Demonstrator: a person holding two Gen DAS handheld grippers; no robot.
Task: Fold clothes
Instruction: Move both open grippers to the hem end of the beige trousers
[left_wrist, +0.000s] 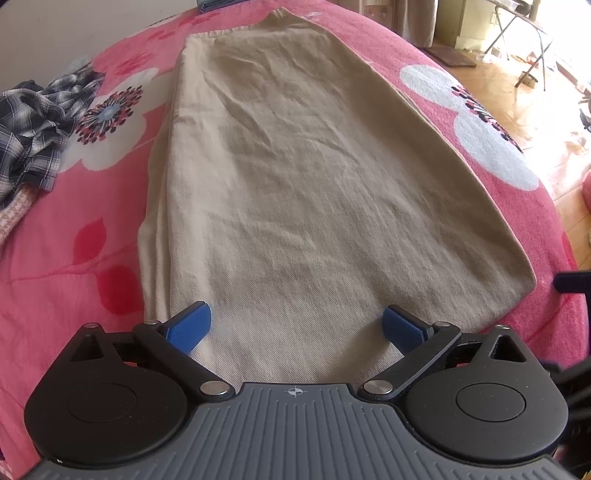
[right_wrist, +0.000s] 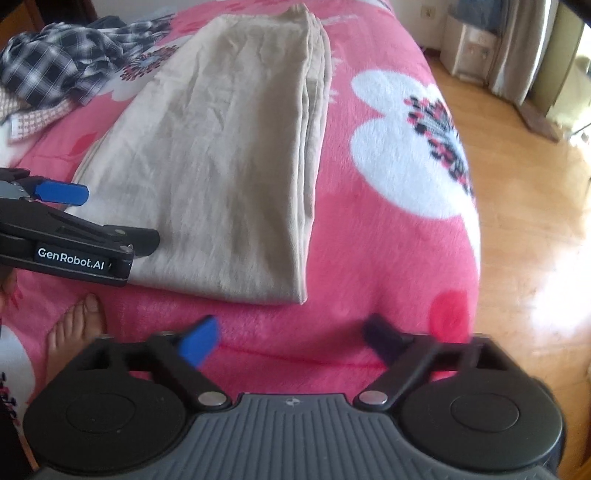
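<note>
soft beige trousers, folded long, waiting for the next fold

while both grippers stand wide apart and hold nothing, the folded cloth lies flat in front of them. the left gripper (left_wrist: 297, 328) hangs over the near end of the long beige cotton garment (left_wrist: 295, 177), which looks like trousers folded lengthwise; its blue fingers (left_wrist: 190, 326) are spread and the fabric is seen between them, but they do not press on it. the right gripper (right_wrist: 293, 339) is open too, over the bare pink fleece blanket with white flowers (right_wrist: 388, 221), just beside the near right corner of the garment (right_wrist: 229, 166).

the garment lies along the middle of the blanket, its far end near the blanket's far side. in the right wrist view several layers are stacked at its right edge, so i judge it as a soft, limp and rather light thing, a little thick at that edge. it will bend and sag where it is not supported, and the layers may slide on each other. a good place to take hold is, i think, the two near corners, pinching all layers together, one gripper on each corner.

on the side of the left gripper the white writing "genrobot.ai" (right_wrist: 72, 257) can be read. no label or print shows on the garment.

further out, a crumpled dark plaid shirt (left_wrist: 37, 125) lies at the left, well apart from the garment, and a bare foot (right_wrist: 75, 328) of the person rests on the blanket's near edge.
</note>
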